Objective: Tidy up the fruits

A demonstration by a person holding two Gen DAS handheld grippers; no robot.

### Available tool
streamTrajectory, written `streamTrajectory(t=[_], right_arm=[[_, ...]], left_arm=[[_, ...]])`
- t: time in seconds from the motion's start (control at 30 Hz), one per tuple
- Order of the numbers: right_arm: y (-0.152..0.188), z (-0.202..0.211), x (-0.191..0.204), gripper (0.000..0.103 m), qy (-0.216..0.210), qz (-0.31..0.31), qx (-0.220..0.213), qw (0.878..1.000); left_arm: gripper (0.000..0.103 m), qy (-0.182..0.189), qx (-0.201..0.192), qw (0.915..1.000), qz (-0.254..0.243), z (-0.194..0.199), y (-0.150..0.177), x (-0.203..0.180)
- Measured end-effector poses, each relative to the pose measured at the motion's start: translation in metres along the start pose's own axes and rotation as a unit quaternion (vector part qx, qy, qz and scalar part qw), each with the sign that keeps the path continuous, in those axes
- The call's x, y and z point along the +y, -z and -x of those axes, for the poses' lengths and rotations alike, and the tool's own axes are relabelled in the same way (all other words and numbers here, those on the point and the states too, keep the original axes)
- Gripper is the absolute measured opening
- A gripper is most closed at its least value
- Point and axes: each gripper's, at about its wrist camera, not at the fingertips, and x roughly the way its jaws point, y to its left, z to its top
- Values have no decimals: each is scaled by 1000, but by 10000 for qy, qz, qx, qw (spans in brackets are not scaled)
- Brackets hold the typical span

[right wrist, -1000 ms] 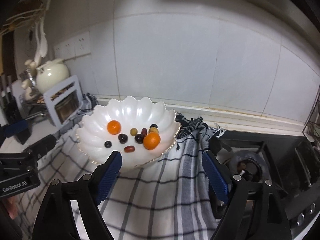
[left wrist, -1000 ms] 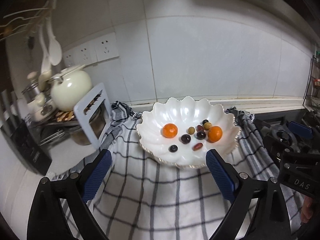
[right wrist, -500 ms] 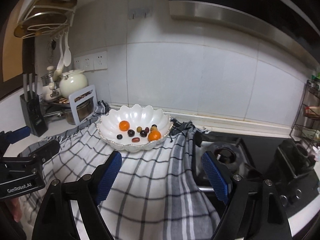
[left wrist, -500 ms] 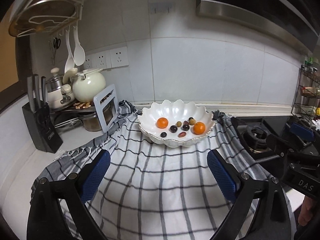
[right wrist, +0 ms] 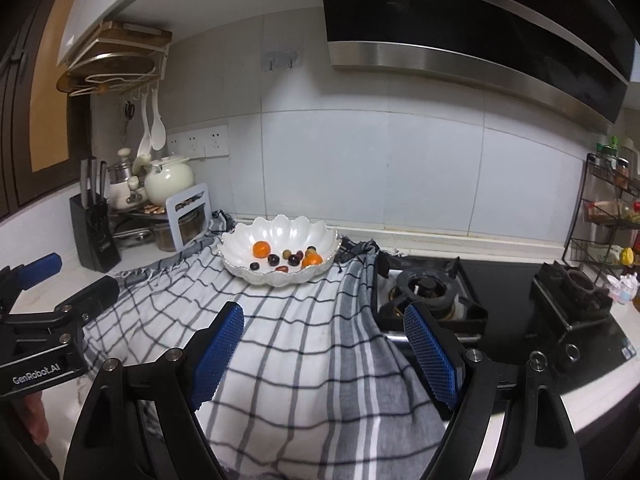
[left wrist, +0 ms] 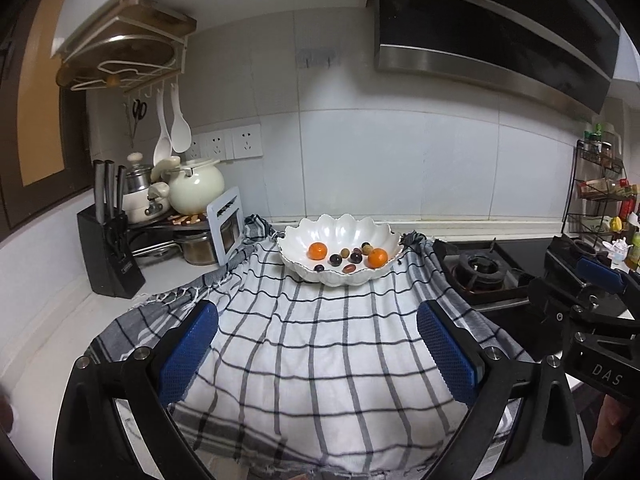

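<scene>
A white scalloped bowl (left wrist: 340, 228) (right wrist: 280, 230) rests at the far end of a checked cloth (left wrist: 320, 340) (right wrist: 288, 340). Inside lie two oranges (left wrist: 318, 251) (left wrist: 377, 258), also seen as the oranges (right wrist: 261, 249) (right wrist: 312, 260), with several small dark and olive-coloured fruits (left wrist: 345, 258) (right wrist: 286, 260) between them. My left gripper (left wrist: 318, 344) is open with nothing between its blue pads, well back from the bowl. My right gripper (right wrist: 324, 344) is likewise open and holds nothing, and it shows at the right edge as the right gripper (left wrist: 592, 292).
A knife block (left wrist: 110, 256) (right wrist: 94, 240), a cream kettle (left wrist: 196, 190), pots and a white rack (left wrist: 226, 224) crowd the left counter. The gas hob (left wrist: 480, 270) (right wrist: 426, 290) sits right of the cloth. A spice shelf (right wrist: 608, 216) stands far right, and a range hood (right wrist: 460, 28) hangs overhead.
Both grippers have pulled back and slightly up from the bowl, which now looks small and far. More cloth, counter and hob has come into view. Both stayed open.
</scene>
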Motion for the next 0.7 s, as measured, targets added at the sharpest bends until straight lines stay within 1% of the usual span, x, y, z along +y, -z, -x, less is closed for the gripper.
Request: streamTrajectory(t=[0.37, 0.7], right_arm=[[17, 48, 5, 83, 74, 76, -157, 9998], [23, 66, -1, 83, 45, 21, -209, 9998]], left_arm=[[102, 44, -123, 9999, -54, 43, 14, 1], [102, 44, -260, 9996, -119, 66, 17, -2]])
